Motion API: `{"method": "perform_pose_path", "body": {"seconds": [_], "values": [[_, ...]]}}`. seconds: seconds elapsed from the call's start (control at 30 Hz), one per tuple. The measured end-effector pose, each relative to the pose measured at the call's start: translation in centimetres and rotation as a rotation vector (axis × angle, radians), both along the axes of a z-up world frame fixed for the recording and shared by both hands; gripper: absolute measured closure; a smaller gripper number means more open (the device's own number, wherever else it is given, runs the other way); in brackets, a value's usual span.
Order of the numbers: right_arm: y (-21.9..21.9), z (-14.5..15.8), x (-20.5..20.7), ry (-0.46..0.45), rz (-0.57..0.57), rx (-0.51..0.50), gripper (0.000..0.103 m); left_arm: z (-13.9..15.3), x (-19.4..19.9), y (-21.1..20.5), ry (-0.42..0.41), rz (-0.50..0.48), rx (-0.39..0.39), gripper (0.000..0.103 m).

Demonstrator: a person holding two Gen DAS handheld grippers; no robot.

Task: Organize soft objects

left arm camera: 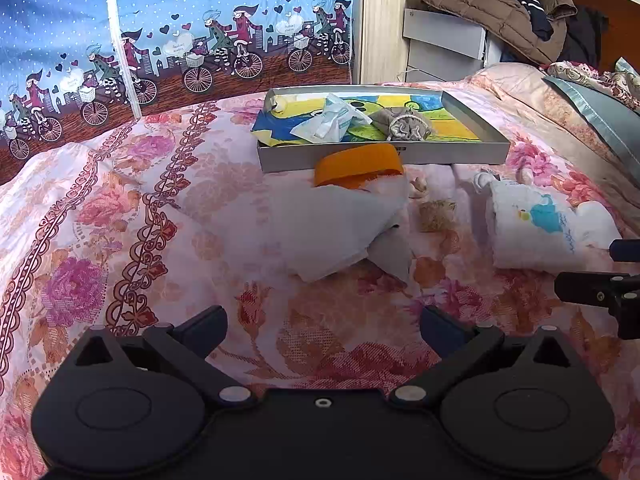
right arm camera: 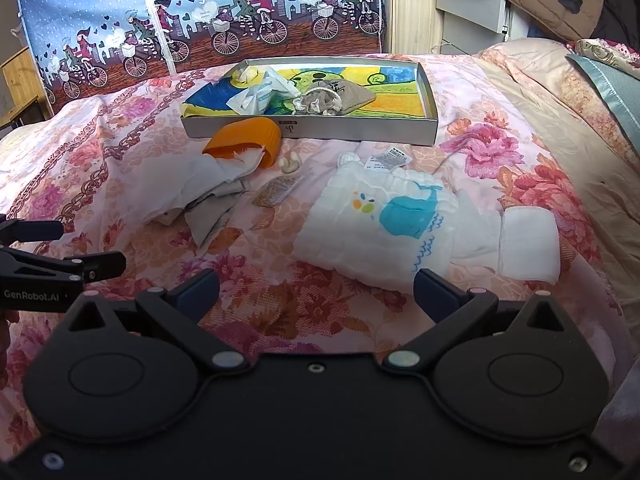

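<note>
Whale-print cloth lies crumpled on floral bedspread, just ahead of right gripper, whose jaws stand wide apart, empty. Grey-white cloth with orange cup on its far end lies ahead of left gripper, likewise spread, empty. Beyond both: grey tray holding a drawstring pouch.

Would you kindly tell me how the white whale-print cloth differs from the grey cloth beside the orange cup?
The whale-print cloth is white with a blue whale, lying flat; the grey cloth is plain, crumpled, its edge tucked into the tipped orange cup. Both lie on the floral bedspread, outside the tray.
</note>
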State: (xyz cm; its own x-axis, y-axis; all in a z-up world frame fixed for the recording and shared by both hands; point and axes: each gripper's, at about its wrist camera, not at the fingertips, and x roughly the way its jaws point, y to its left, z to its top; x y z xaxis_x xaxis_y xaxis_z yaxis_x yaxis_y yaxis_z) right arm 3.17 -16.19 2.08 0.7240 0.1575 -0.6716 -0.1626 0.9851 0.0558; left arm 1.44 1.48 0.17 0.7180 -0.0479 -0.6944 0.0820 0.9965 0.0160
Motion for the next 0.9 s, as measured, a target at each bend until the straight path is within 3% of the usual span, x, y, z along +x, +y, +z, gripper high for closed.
{"method": "perform_pose_path", "body": {"seconds": [0.9], "values": [[0.3,-1.3,2.3,0.002,-0.006,0.015,0.000,-0.5,2.6,1.8,0.019,0.074,-0.041,0.001]]}}
